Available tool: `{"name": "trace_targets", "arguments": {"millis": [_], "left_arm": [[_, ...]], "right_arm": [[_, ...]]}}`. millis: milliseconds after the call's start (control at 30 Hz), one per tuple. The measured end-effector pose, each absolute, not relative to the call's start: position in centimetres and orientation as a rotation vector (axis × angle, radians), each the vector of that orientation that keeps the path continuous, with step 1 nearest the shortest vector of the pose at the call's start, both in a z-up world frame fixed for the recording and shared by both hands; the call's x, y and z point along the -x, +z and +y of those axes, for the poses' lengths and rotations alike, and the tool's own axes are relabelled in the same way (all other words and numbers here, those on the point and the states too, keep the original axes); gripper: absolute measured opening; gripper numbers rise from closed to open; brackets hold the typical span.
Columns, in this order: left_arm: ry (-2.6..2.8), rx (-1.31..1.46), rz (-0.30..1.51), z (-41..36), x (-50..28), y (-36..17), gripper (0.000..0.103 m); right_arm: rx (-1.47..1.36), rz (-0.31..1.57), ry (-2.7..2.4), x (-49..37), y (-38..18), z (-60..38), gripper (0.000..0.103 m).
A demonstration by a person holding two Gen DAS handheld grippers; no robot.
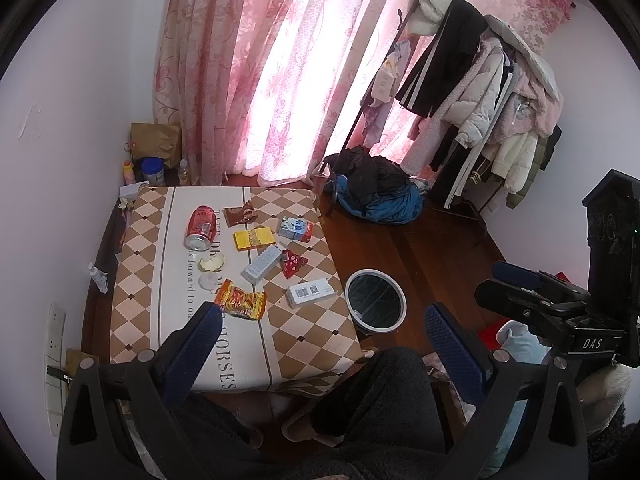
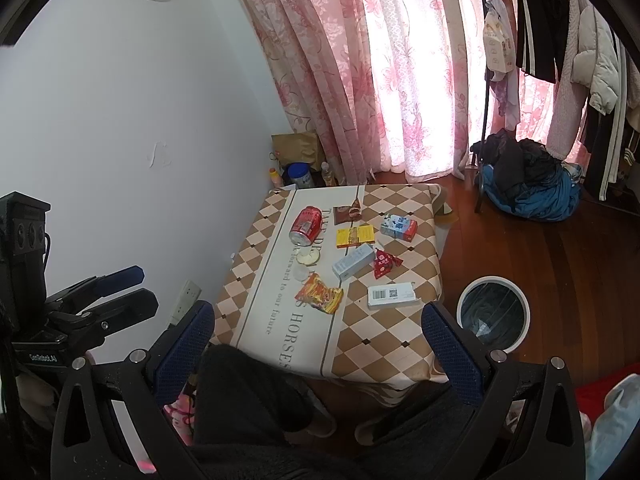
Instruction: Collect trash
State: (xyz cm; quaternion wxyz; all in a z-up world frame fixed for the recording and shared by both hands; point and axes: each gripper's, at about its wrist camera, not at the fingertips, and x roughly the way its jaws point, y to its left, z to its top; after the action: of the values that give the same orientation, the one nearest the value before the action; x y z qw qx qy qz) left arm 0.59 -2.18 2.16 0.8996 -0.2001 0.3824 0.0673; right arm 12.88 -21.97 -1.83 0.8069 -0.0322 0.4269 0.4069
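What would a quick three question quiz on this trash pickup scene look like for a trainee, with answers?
1. True or false: the red can stands upright.
2. Where is the bin: on the table or on the floor beside it?
3. Which lies nearest the bin: A the white barcode box, B the yellow box, C the can?

Key: 1 false, it lies on its side. 2 on the floor. 3 A.
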Motion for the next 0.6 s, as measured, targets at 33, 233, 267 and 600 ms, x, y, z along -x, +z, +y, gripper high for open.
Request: {"name": "trace_targets", "arguments": {"millis": [33,233,267,600], "left_arm": [[0.138,0.415,0.791,-2.2,-0.6,2.1,0.103],[0.138,0.414,0.791,-2.6,-0.9,2.4,0.103],[0.137,0.414,0.791,-2.5,-0.8,2.3,0.103],[0.264,0.444,0.832,-0.3,-3.8,-0.9,0.103]], "right_arm": [[0.069,0.913,0.871,-12.9,-1.8,-22.0,0.103],[0.069,0.913,0.871,-12.8,-2.0,-22.0,0.103],[0.070,0.913,0.871,-12.8,-1.9,-22.0,0.103],[0.003,0.949,0.812,-15.7,-2.8,-21.5,0.103]]}}
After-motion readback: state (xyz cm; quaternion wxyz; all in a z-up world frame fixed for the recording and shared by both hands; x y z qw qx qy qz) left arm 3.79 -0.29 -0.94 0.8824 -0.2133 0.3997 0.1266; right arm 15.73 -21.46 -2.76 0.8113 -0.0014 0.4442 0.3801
